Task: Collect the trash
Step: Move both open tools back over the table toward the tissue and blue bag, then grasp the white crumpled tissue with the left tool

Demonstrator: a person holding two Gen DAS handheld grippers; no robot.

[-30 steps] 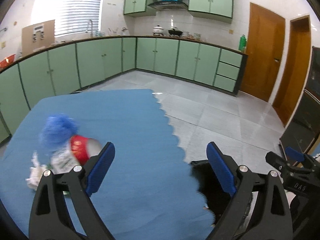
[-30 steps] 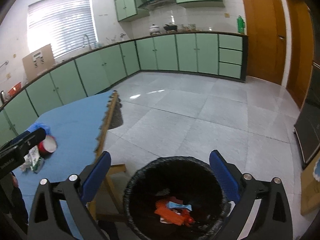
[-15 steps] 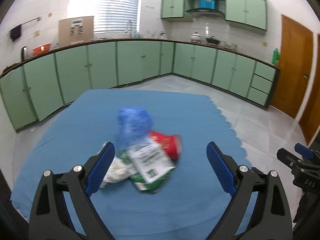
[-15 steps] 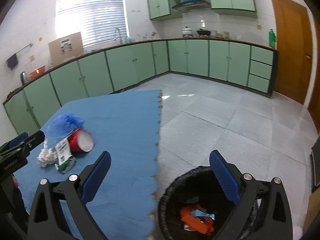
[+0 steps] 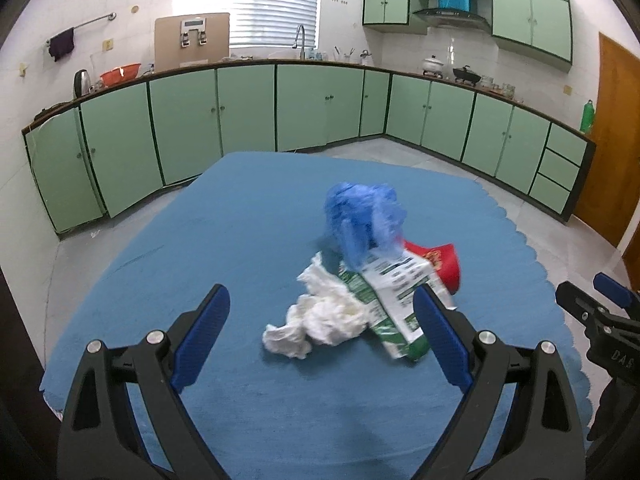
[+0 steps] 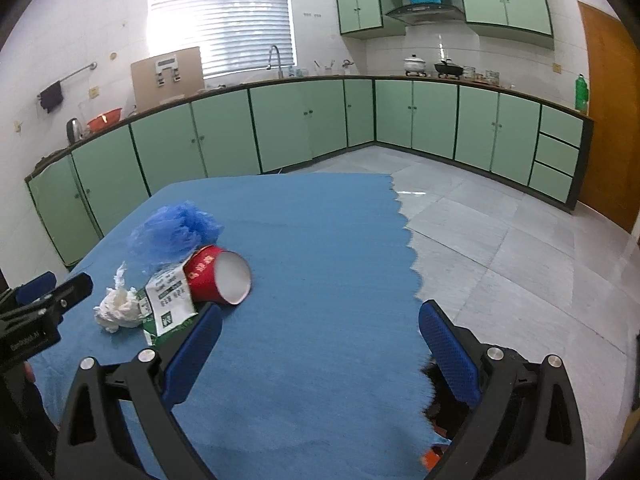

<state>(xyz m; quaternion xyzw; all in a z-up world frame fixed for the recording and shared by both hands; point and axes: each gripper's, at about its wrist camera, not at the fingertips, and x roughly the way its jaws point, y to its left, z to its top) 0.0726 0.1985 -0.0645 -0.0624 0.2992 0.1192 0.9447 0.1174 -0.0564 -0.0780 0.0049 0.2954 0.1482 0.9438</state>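
The left gripper (image 5: 320, 316) hangs low over the table (image 5: 240, 216) with its jaws spread wide and nothing between them, aimed at a small heap of trash. The crumpled white tissue (image 5: 316, 320) lies just ahead, between the blue pads; the green-and-white carton (image 5: 394, 300) lies flat beside it, its near end close to the right pad. Behind these sit the blue plastic bag (image 5: 360, 216) and the red paper cup (image 5: 440, 264), tipped on its side with its mouth toward the table's right edge.

The right gripper (image 6: 320, 344) is also open and empty, held above the table's right part, well apart from the heap, which lies toward the table's left side in its view. Under its right finger a black trash bin (image 6: 444, 404) shows past the table's scalloped right edge, with something orange inside.

A blue cloth covers the table. Around it stand pale green cabinets (image 5: 248, 108) under a counter, a bright window with blinds (image 6: 218, 16), a grey tiled floor (image 6: 500, 240) and a brown door (image 6: 608, 120).
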